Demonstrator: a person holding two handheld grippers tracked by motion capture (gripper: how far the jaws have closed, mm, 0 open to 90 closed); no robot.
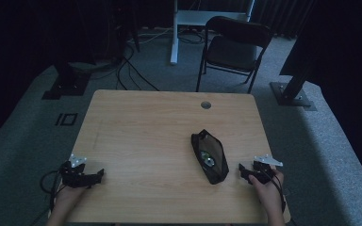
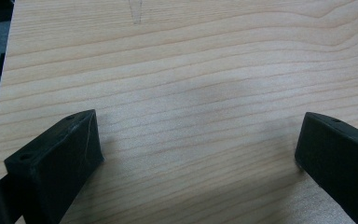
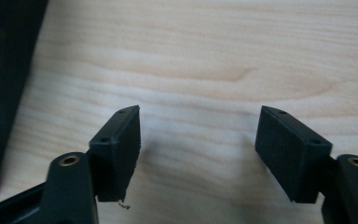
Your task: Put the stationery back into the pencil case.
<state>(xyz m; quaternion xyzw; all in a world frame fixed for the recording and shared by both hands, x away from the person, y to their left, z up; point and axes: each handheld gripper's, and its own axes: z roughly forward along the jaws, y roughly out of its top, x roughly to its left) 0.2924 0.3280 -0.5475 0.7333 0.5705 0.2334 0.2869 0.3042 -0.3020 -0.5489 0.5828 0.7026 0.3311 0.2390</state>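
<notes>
1. Pouch (image 1: 209,156), black and unzipped, lies slantwise on the wooden table (image 1: 146,136), right of middle, something green and white showing inside.
2. Right gripper (image 1: 243,171) rests just right of the pouch, not touching it, jaws apart over bare wood.
3. Left gripper (image 1: 99,174) sits at the table's near left edge, well apart from the pouch, jaws spread wide, nothing between them.

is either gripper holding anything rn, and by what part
Nothing is held. The left gripper and right gripper both have open jaws over bare table; the black pouch lies untouched.
</notes>
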